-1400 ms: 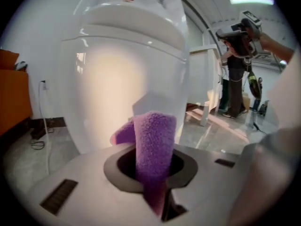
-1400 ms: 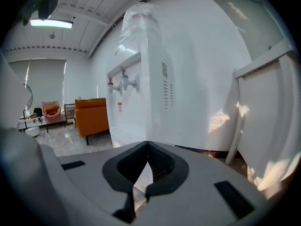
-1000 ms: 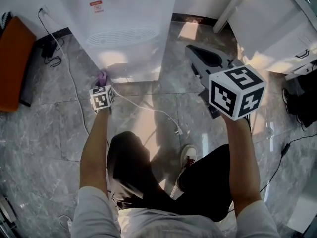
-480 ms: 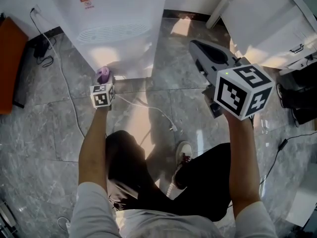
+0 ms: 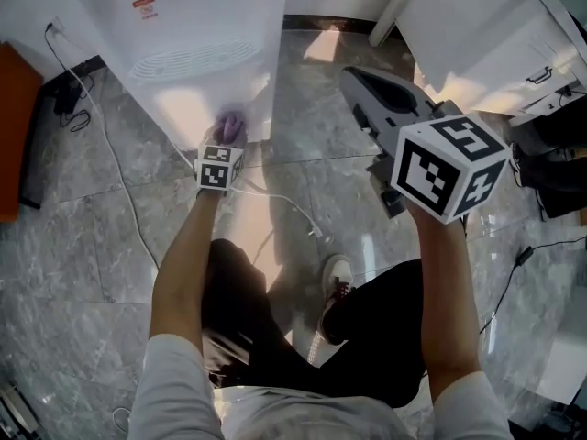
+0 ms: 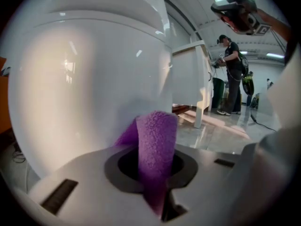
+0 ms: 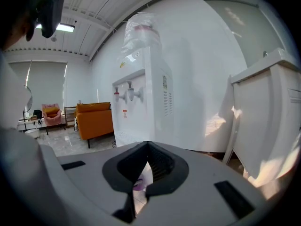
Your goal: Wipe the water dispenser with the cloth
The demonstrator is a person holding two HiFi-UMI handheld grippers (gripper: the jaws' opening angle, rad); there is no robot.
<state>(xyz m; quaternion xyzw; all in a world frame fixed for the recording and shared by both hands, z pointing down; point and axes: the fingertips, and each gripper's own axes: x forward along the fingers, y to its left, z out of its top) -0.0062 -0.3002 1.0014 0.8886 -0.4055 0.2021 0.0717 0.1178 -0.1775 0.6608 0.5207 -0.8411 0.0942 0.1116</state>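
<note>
Purple cloth [image 6: 155,145] pinched tight in L gripper [image 6: 157,187], pressed vs low front of white water dispenser [image 5: 202,44], upper left of head view. R gripper [image 7: 146,147] clenched w/ nothing in it, upper right, apart from dispenser.

water dispenser [image 5: 206,26]: top cut off | cloth [image 5: 231,124]: partly behind left gripper [image 5: 226,145] | label [image 5: 145,4]: print unreadable
</note>
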